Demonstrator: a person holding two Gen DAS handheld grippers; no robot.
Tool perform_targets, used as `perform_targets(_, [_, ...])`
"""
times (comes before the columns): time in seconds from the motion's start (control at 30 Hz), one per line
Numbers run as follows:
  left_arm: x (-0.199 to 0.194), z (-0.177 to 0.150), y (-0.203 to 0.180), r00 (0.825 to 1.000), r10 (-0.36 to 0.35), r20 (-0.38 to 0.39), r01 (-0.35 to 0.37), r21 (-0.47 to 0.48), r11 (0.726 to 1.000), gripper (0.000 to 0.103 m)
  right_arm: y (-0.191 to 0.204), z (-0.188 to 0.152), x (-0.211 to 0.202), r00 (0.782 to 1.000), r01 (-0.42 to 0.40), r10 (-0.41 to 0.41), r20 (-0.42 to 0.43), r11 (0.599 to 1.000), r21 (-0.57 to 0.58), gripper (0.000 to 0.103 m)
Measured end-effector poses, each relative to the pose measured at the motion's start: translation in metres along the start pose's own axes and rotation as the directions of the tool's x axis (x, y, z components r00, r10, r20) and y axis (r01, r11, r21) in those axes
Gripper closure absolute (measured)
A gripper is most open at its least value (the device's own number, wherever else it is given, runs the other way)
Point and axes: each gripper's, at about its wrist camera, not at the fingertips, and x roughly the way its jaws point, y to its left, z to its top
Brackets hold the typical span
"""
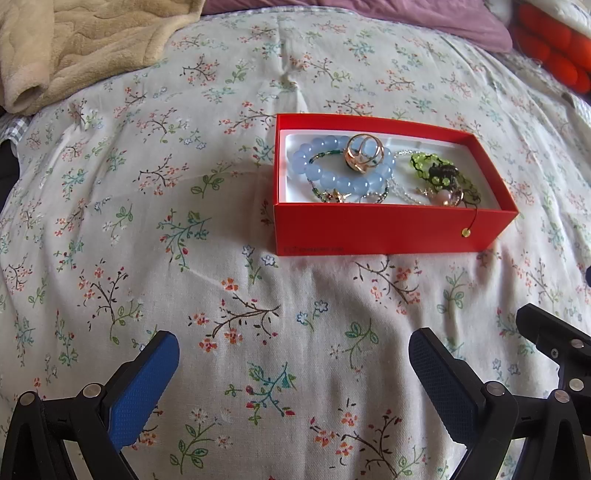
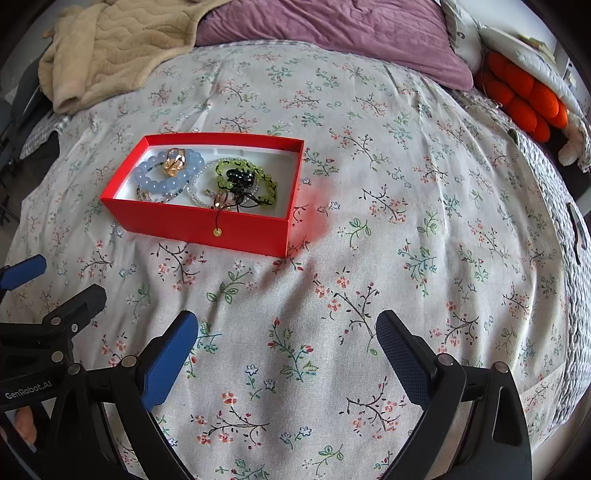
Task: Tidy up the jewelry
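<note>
A red box (image 1: 384, 229) with a white lining sits on the floral bedspread; it also shows in the right wrist view (image 2: 192, 221). Inside lie a pale blue bead bracelet (image 1: 332, 177) (image 2: 162, 181), a gold ring (image 1: 365, 153) (image 2: 174, 162), a green and black beaded piece (image 1: 439, 173) (image 2: 240, 177), and clear bead strands. A small yellow bead on a thread (image 1: 466, 232) (image 2: 217, 232) hangs over the front wall. My left gripper (image 1: 293, 347) is open and empty, well in front of the box. My right gripper (image 2: 286, 328) is open and empty, in front and right of the box.
A beige fleece blanket (image 2: 122, 48) lies at the back left, a purple pillow (image 2: 332, 29) at the back, and an orange knotted cushion (image 2: 524, 96) at the back right. The bed edge falls away on the right (image 2: 569, 258).
</note>
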Motion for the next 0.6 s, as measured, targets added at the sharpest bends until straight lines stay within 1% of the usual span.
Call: perform_targets(0.6, [0.0,0.0,-0.0002,1.0,0.0,-0.001,0.0,0.001,1.0,0.001,-0.0003,-0.0011,0.001,1.0,0.001,-0.001,-0.001,1.0,0.0,0.004])
